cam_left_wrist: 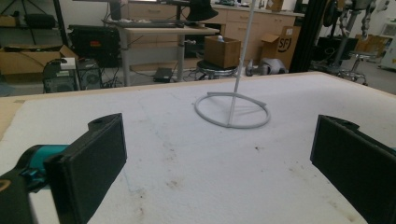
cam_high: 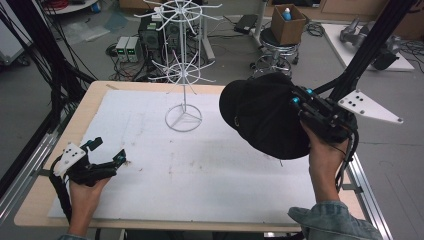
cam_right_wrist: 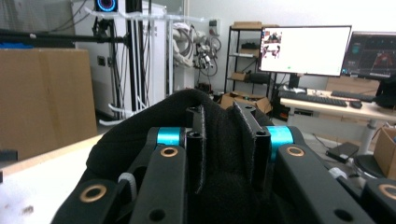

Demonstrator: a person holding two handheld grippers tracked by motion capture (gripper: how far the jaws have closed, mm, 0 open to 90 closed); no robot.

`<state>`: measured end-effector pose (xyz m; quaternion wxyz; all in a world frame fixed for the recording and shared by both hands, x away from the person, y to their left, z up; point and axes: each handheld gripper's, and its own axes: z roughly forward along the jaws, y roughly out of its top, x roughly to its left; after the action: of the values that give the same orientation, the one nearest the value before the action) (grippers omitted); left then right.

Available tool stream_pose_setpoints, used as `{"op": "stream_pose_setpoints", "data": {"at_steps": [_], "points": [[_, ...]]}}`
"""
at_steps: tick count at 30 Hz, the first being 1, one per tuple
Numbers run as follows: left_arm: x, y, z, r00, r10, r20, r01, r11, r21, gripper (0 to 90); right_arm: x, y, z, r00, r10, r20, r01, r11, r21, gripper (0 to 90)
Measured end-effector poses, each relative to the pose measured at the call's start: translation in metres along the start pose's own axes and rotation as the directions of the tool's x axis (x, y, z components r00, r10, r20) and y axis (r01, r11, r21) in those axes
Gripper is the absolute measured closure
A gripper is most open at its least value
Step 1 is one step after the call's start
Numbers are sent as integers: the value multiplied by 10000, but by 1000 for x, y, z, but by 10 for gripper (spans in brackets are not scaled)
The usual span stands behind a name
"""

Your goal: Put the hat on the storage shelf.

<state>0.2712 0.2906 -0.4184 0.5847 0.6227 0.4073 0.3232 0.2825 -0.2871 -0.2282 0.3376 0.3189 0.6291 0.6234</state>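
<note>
A black cap point(cam_high: 262, 117) hangs in the air over the table's right side, pinched at its edge by my right gripper point(cam_high: 299, 102). In the right gripper view the jaws stand close together with a fold of the black cap point(cam_right_wrist: 219, 140) between them, my right gripper point(cam_right_wrist: 227, 140) shut on it. A white wire display stand point(cam_high: 183, 70) with hooked arms rises at the back middle of the table; its ring base point(cam_left_wrist: 232, 112) lies ahead in the left gripper view. My left gripper point(cam_high: 107, 152) rests low at the front left, and my left gripper point(cam_left_wrist: 219, 158) has its jaws wide apart, holding nothing.
A white sheet point(cam_high: 190, 165) covers the wooden table point(cam_high: 35, 200). Beyond the far edge stand a cardboard box point(cam_high: 287, 22) on a stool, computer cases and cables on the floor. A black frame post point(cam_high: 370, 45) slants up at the right.
</note>
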Motion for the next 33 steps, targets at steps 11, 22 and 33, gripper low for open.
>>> {"op": "stream_pose_setpoints", "data": {"at_steps": [11,22,33], "points": [[-1,0,0,10000,-33,15,33,10000,4,39,7,36,3,9992,-315,-259,301,9980,-550,755],[1,0,0,10000,-43,7,43,10000,3,39,3,59,9,9993,-270,-272,242,9948,-992,755],[0,-1,0,10000,-40,15,40,10000,32,39,-5,75,18,9979,-140,-625,53,9905,-1372,755]]}}
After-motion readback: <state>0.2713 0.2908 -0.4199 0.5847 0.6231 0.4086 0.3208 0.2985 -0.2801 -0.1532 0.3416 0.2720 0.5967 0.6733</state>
